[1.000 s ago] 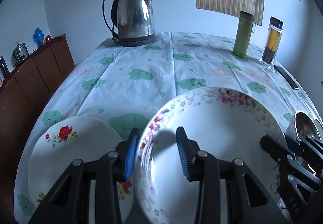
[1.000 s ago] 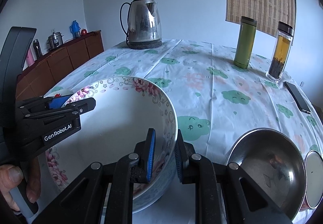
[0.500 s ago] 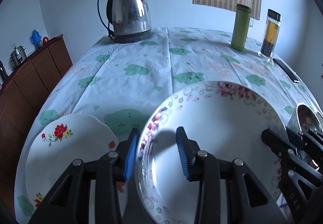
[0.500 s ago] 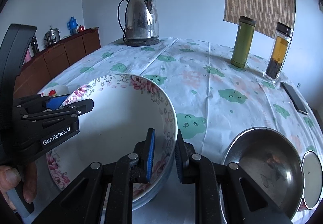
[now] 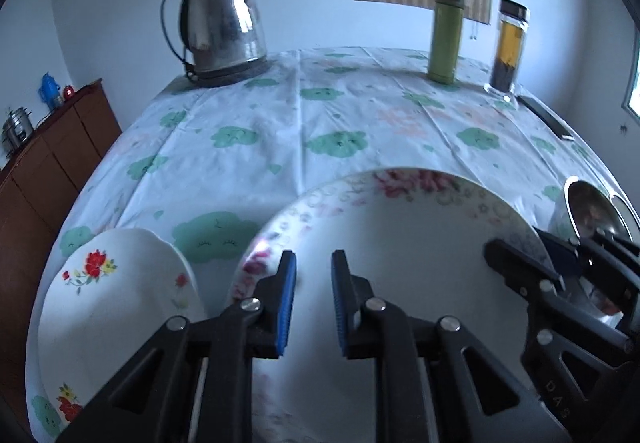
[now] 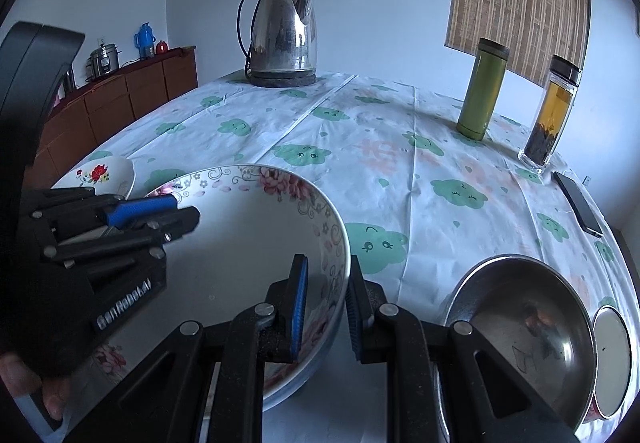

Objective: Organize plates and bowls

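Note:
A large floral-rimmed white bowl (image 5: 408, 243) sits near the table's front edge; it also shows in the right wrist view (image 6: 256, 239). My left gripper (image 5: 313, 299) is open, its fingers over the bowl's left side and clear of the rim. My right gripper (image 6: 327, 307) straddles the bowl's right rim, one pad inside and one outside, closed on it. A white plate with red flowers (image 5: 112, 307) lies left of the bowl, also seen in the right wrist view (image 6: 104, 173). A steel bowl (image 6: 524, 327) sits to the right.
A steel kettle (image 6: 284, 39) stands at the far side. A green flask (image 6: 482, 87), a glass tea bottle (image 6: 552, 115) and a black phone (image 6: 578, 209) are at the right. A round steel lid (image 6: 612, 359) lies beyond the steel bowl. A wooden sideboard (image 6: 120, 99) stands left.
The left gripper has come off the bowl's left rim and shifted right over the bowl's inside. The bowl has sunk lower in view. The right gripper keeps its hold on the rim.

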The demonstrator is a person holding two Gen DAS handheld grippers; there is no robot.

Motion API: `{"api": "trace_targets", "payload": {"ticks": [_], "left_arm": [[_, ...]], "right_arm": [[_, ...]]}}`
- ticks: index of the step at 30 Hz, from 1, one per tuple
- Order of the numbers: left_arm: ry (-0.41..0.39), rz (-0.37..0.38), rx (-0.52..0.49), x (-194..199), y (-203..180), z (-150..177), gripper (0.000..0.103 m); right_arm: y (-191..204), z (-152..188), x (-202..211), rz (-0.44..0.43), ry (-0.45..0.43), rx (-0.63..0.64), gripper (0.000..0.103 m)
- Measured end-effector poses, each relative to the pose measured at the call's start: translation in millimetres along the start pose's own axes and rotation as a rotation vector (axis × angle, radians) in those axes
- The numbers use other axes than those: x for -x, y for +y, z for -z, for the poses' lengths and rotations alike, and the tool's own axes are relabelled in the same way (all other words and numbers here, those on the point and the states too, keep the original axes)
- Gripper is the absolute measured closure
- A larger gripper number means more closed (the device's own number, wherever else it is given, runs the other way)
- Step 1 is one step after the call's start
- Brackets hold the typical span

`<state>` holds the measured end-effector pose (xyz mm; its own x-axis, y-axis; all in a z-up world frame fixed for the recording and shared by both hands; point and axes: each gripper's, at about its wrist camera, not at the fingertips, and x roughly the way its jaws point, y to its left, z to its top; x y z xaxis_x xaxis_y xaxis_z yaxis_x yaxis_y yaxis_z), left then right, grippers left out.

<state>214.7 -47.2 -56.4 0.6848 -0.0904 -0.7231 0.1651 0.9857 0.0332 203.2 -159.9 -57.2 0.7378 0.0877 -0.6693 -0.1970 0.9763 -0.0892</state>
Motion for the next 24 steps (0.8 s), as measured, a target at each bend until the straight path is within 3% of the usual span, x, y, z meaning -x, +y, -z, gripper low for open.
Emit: {"api": "trace_targets", "payload": {"ticks": [4, 10, 15, 20, 24], "left_arm": [[-0.008, 0.003, 0.042, 1, 13, -2, 0.083], [-0.037, -0.046, 0.01, 6, 9, 0, 0.081], [-0.047, -0.045, 0.025, 9, 14, 0, 0.076], [-0.042, -0.072, 0.044, 8, 22, 2, 0.058], [-0.012, -0.071, 0.033, 2, 21, 5, 0.058]], "right_arm": [[1, 0, 0, 0.001, 0.001, 0.004, 0.083], [1, 1, 0, 0.0, 0.001, 0.011, 0.083], [2, 1, 0, 0.008, 0.001, 0.022, 0.083], [3, 1, 0, 0.012, 0.003, 0.029, 0.083], [4, 1, 1, 0.013, 0.002, 0.032, 0.083]]}}
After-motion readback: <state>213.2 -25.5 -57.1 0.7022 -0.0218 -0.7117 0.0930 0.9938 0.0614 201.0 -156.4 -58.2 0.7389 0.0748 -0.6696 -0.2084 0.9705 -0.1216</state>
